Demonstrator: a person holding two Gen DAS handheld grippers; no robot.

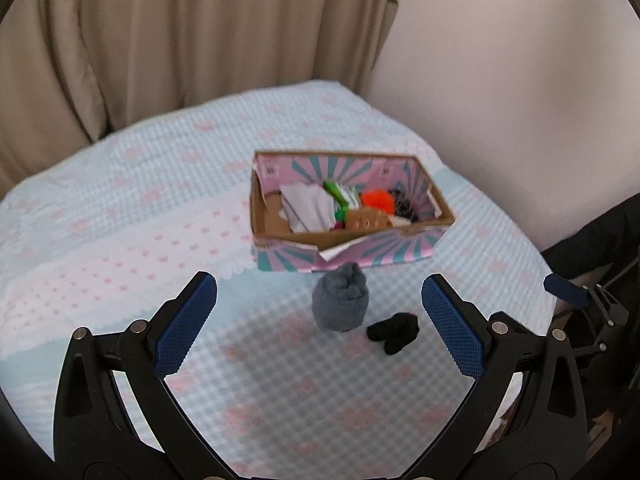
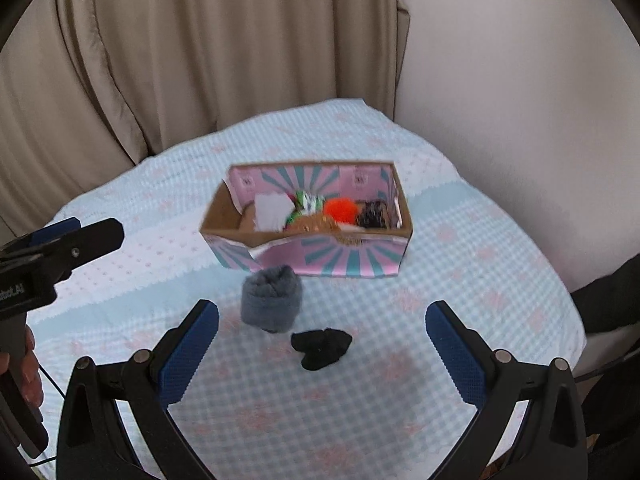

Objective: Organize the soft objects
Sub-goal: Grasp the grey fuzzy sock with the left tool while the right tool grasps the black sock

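The left claw [image 1: 319,308] and right claw [image 2: 322,334] both hang released, grasping nothing, above a bed [image 1: 120,220] with a pale blue, pink-patterned quilt. A rolled grey sock bundle [image 1: 340,300] rests mid-bed, a small crumpled black sock [image 1: 393,332] just beside it. Behind stands an open pink-and-teal cardboard box [image 1: 344,256] holding assorted soft items.
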